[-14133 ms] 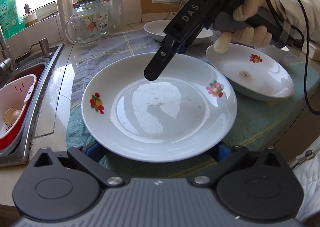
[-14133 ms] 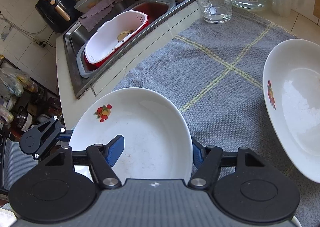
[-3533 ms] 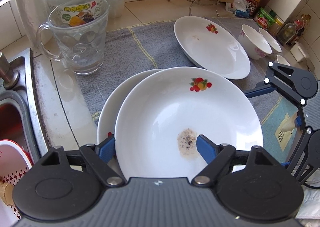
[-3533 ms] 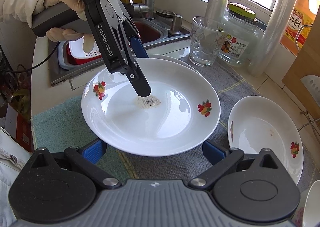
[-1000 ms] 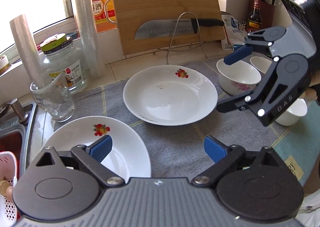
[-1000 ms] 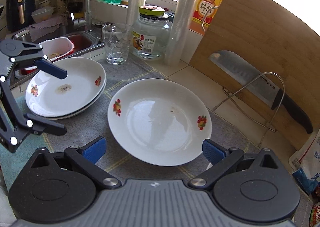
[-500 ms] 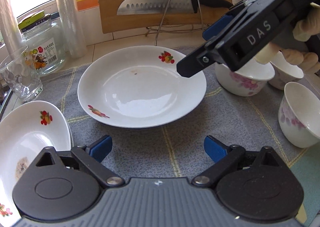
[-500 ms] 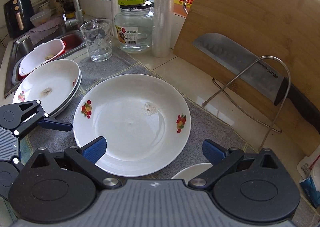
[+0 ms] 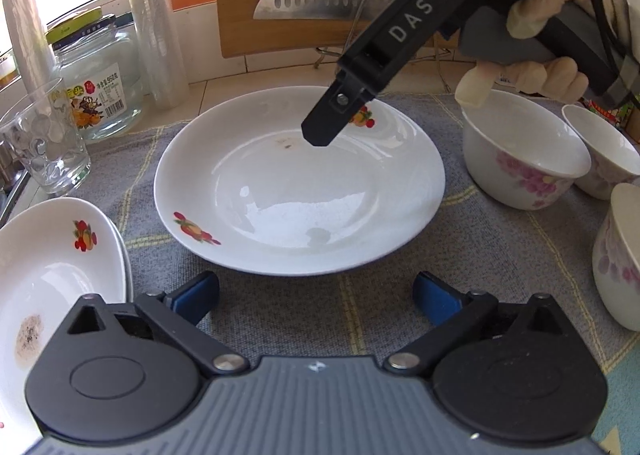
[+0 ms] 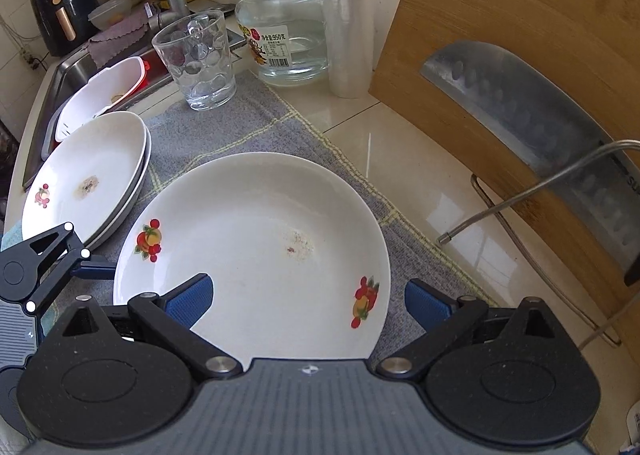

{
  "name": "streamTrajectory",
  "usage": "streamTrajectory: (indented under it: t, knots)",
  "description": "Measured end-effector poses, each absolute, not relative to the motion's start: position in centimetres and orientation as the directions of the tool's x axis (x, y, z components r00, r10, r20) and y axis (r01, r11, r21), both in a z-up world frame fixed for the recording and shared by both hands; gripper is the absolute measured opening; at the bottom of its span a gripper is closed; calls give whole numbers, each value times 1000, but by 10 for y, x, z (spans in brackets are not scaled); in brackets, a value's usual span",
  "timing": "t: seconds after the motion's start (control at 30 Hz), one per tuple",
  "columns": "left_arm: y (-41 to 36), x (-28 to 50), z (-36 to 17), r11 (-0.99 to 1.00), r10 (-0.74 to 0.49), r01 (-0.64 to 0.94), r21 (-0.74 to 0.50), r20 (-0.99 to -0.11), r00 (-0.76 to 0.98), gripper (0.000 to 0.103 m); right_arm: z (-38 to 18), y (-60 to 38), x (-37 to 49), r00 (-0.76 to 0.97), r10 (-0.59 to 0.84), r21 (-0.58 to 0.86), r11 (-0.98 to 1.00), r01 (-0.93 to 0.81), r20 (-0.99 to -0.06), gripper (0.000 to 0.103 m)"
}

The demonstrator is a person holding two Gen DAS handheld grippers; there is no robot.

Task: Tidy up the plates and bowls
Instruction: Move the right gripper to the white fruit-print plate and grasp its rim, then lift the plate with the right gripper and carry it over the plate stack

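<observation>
Table (image 9: pixel 280 311): grey checked cloth laid over it, I'd guess so the crockery doesn't skid or clack on the tile.
Loose plate (image 9: pixel 300 183): sits alone mid-cloth, flat, between the stack and the bowls. Looks like the next one to go on the pile.
Plate stack (image 10: pixel 84 179): two plates nested at the sink-side edge of the table, top one with a brown smear. Stacked there, I reckon, because that's the collecting spot.
Bowls (image 9: pixel 520 159): three or so pink-flowered ones clustered at the far-from-sink end, not nested yet.
Left gripper (image 9: pixel 316 295): jaws have just been opening and now stand at full spread, nothing between them, blue pads just short of the loose plate's near rim.
Right gripper (image 10: pixel 306 301): jaws wide apart, straddling the opposite rim, one pad over the plate, the other outside; not clamped on it as far as I can see.
</observation>
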State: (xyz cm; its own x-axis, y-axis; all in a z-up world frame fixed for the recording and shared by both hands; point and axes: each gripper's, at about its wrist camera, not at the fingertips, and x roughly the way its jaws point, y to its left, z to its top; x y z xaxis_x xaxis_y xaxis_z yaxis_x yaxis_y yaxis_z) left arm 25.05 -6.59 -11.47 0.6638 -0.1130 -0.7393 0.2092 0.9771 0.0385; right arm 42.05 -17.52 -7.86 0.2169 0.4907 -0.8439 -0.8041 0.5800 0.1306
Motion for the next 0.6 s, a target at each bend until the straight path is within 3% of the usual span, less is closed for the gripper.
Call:
streamTrajectory:
  t: [0.13, 0.33, 0.6]
  knots:
    - [-66, 251, -115, 979, -105, 199, 43, -730, 675, 103, -88, -169, 437, 152, 502, 185, 559, -808, -851, 102]
    - [-67, 252, -114, 978, -83, 193, 72, -720, 689, 102, -95, -165, 451, 112, 510, 217, 541, -812, -853, 88]
    - [-65, 257, -111, 979, -72, 184, 87, -700, 711, 102, -97, -163, 463, 50, 545, 287, 516, -807, -837, 79]
